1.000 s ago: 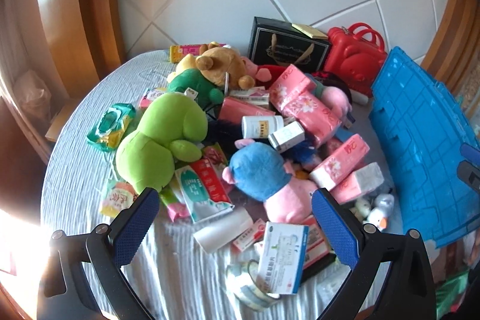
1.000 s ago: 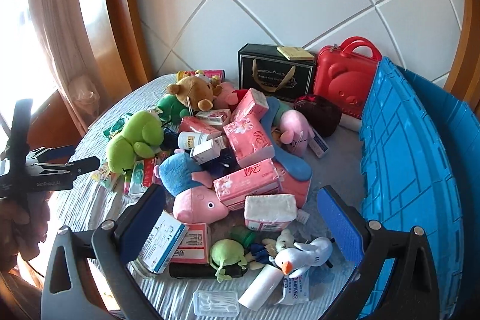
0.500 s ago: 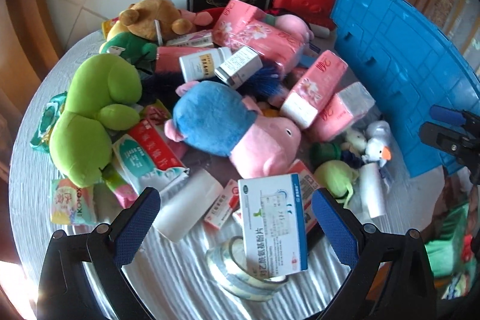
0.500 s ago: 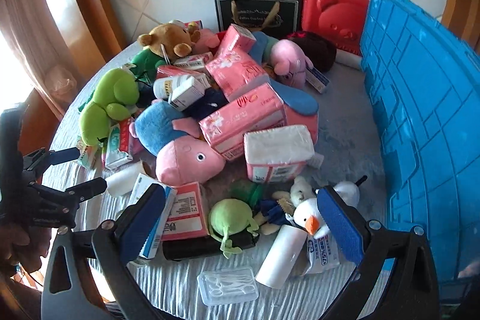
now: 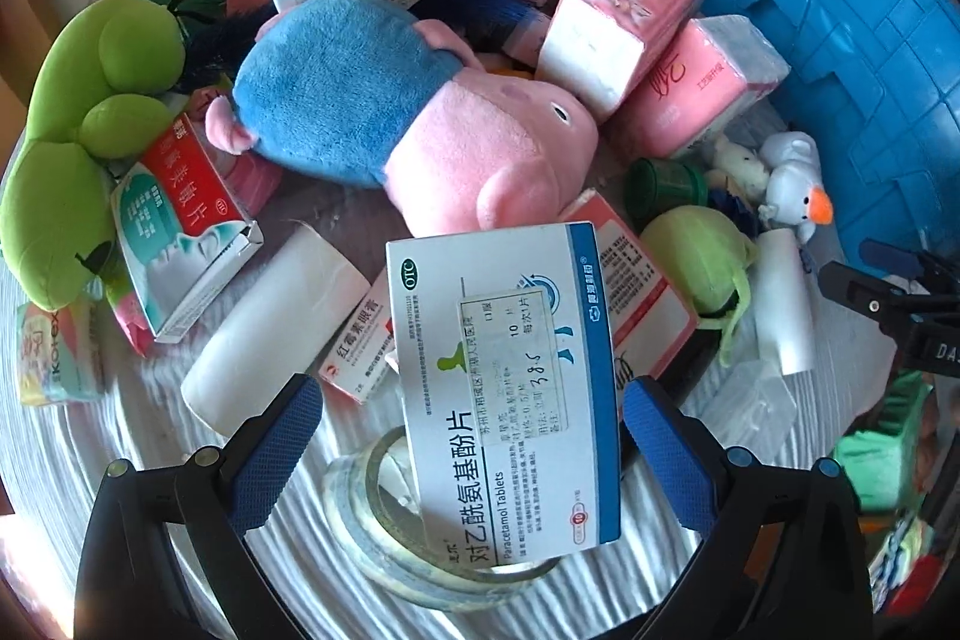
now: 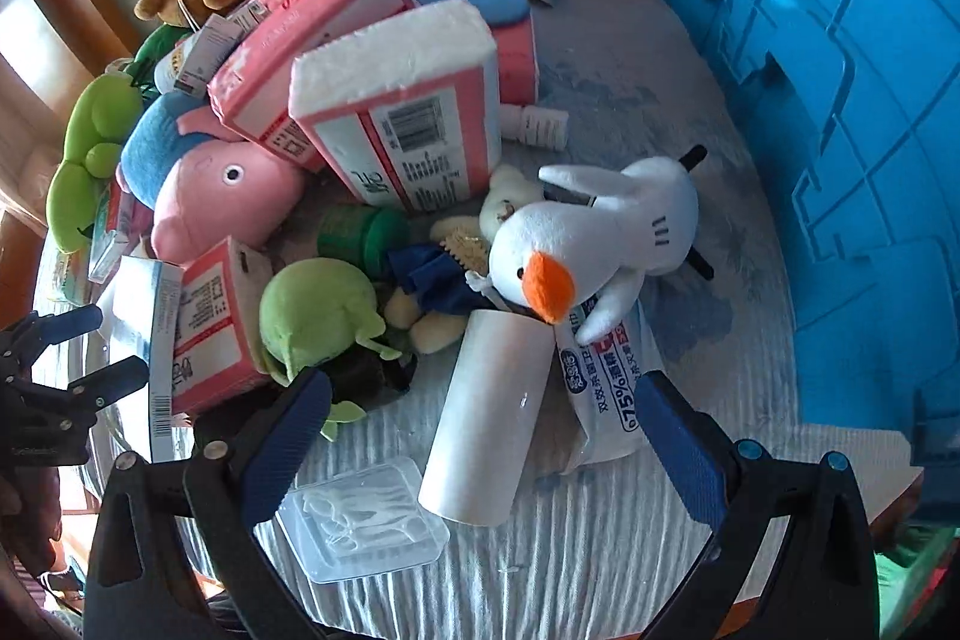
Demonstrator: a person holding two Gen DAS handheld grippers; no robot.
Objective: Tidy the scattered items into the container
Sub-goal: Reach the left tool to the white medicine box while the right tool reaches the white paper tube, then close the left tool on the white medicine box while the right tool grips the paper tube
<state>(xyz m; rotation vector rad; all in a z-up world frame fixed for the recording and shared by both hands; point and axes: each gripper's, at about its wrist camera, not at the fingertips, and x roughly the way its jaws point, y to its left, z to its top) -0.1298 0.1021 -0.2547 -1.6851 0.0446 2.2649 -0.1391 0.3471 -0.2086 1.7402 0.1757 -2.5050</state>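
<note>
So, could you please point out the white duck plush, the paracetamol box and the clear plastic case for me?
white duck plush (image 6: 540, 244), right wrist view, on the side of its head above the orange beak.
paracetamol box (image 5: 510, 388), left wrist view, on the printed top face.
clear plastic case (image 6: 360, 520), right wrist view, on its transparent lid.

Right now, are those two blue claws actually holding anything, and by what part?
No, nothing is held. The left gripper is open, straddling the Paracetamol box without clamping it. The right gripper is open over the white roll.
</note>
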